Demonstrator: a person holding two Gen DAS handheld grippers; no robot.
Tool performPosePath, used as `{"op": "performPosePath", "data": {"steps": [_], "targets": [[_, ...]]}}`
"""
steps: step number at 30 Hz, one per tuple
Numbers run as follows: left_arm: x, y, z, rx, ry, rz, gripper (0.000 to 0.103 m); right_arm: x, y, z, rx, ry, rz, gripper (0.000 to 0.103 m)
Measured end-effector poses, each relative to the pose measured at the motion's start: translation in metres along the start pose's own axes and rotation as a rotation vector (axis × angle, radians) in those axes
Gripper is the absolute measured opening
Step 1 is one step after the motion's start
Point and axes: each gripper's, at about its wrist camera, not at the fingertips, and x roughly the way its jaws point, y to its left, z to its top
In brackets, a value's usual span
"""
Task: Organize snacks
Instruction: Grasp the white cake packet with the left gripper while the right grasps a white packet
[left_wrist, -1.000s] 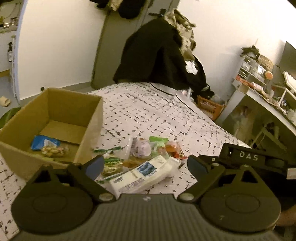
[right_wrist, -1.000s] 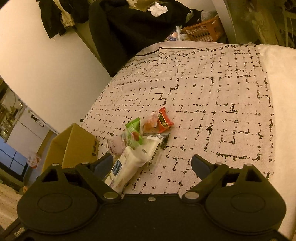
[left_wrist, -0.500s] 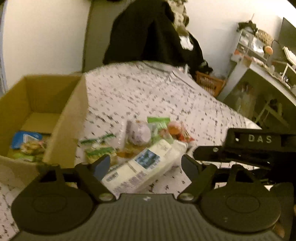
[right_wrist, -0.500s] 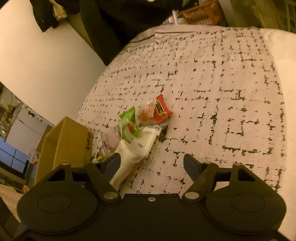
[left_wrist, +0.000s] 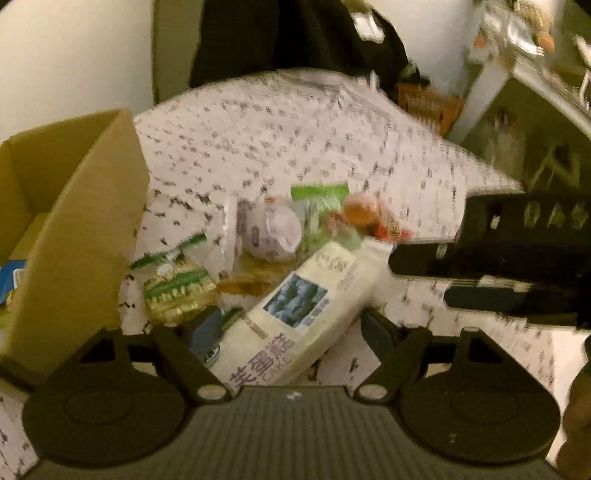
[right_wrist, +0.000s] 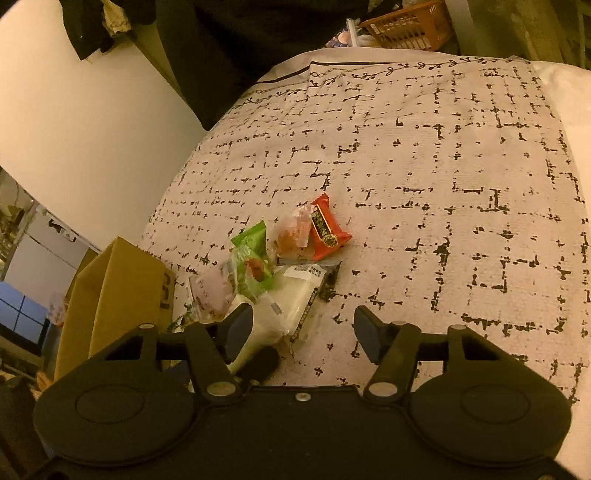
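Note:
A pile of snacks lies on the patterned bedspread (right_wrist: 424, 155). A long white cake packet (left_wrist: 295, 306) lies between the fingers of my open left gripper (left_wrist: 288, 332), which is low over it. Around it are a green-striped cracker pack (left_wrist: 177, 291), a pale purple bun (left_wrist: 269, 229), a green packet (left_wrist: 317, 199) and a red packet (right_wrist: 327, 230). My right gripper (right_wrist: 303, 332) is open and empty, just in front of the pile, and shows from the side in the left wrist view (left_wrist: 491, 273). The white packet also shows in the right wrist view (right_wrist: 288, 299).
An open cardboard box (left_wrist: 85, 221) stands left of the pile, with a blue packet (left_wrist: 11, 280) inside. It also shows in the right wrist view (right_wrist: 122, 288). Dark clothes hang beyond the bed. An orange basket (right_wrist: 410, 26) and a white desk (left_wrist: 517, 74) are at the right.
My left gripper has moved forward and down onto the pile, bringing the white packet between its fingers. My right gripper has moved closer to the snacks. Both stay open.

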Motion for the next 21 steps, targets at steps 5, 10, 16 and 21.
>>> {"op": "performPosePath", "data": {"steps": [5, 10, 16, 21], "targets": [[0.001, 0.000, -0.003, 0.012, 0.035, 0.031, 0.066, 0.008, 0.006, 0.004, -0.019, -0.002, -0.016, 0.060], [-0.011, 0.004, -0.004, -0.039, 0.054, 0.031, 0.049, 0.014, 0.012, 0.008, -0.049, -0.018, -0.036, 0.060], [-0.027, 0.013, -0.009, -0.150, 0.061, 0.036, 0.042, 0.012, 0.011, 0.009, -0.045, -0.032, -0.038, 0.060], [-0.040, 0.025, -0.016, -0.247, 0.052, 0.032, 0.041, 0.015, 0.010, 0.008, -0.045, -0.021, -0.046, 0.060]]}}
